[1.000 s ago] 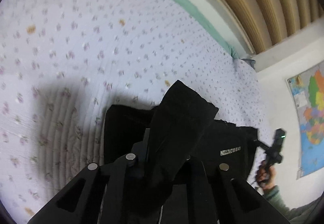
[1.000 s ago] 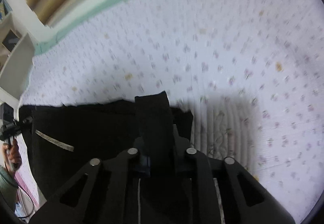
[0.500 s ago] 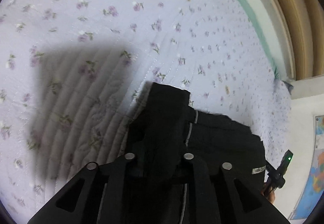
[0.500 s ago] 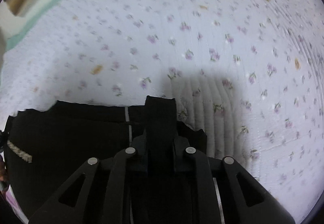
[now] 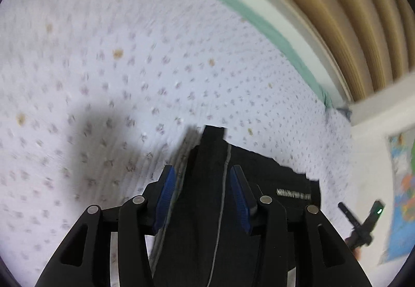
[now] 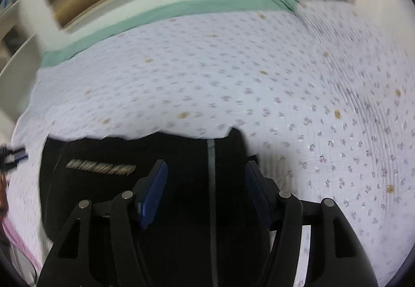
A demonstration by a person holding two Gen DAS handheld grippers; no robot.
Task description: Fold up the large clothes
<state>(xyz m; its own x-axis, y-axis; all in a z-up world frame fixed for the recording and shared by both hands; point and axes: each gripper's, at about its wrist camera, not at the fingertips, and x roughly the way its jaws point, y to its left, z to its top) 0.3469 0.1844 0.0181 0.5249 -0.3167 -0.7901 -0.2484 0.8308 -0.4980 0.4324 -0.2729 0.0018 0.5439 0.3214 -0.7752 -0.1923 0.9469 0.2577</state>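
Floral quilted bedspread (image 5: 145, 74) spreads toward beige curtains (image 5: 345, 17).

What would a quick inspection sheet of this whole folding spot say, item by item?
Surface: quilted floral bedspread, pale with small purple flowers and a few tan spots.
Job's things: black garment lying folded on the bedspread, with a white printed label and a thin pale stripe.
Clutter: nothing seen.
Grippers: left tool and right tool both have jaws opening; the blue pads stand clear of the black cloth lying between them.
Cables: nothing seen clearly.
Surroundings: green sheet edge, tan curtain, colourful wall map; both views are motion-blurred.
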